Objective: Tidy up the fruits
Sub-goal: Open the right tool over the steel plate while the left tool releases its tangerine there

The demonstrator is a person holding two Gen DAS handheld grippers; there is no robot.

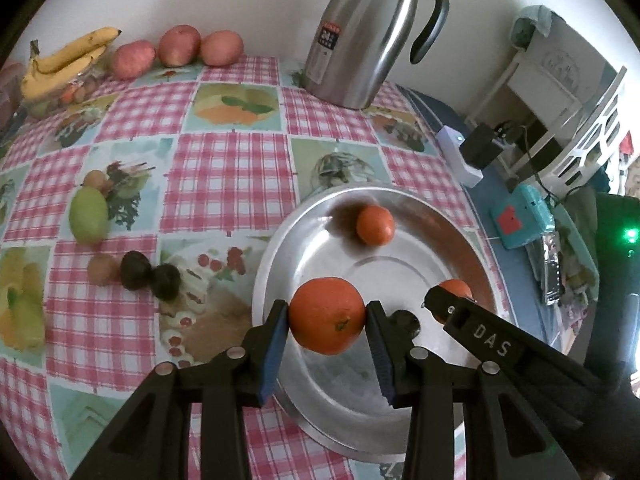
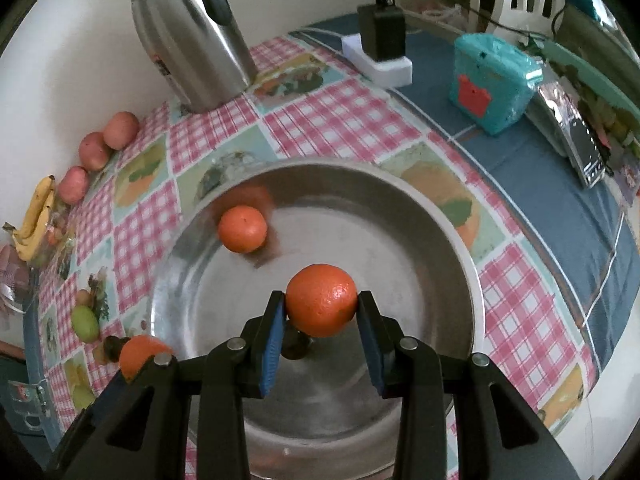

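Note:
My left gripper is shut on a large orange, held above the near left part of a round metal plate. My right gripper is shut on a second orange above the plate's middle. A small orange lies loose in the plate's far part; it also shows in the right wrist view. In the left wrist view the right gripper reaches in from the right with its orange partly hidden. In the right wrist view the left gripper's orange shows at the lower left.
On the checked tablecloth: three red apples, bananas in a glass bowl at the back left, a green fruit, two dark fruits, a brownish one. A steel jug stands behind. Charger and teal box lie right.

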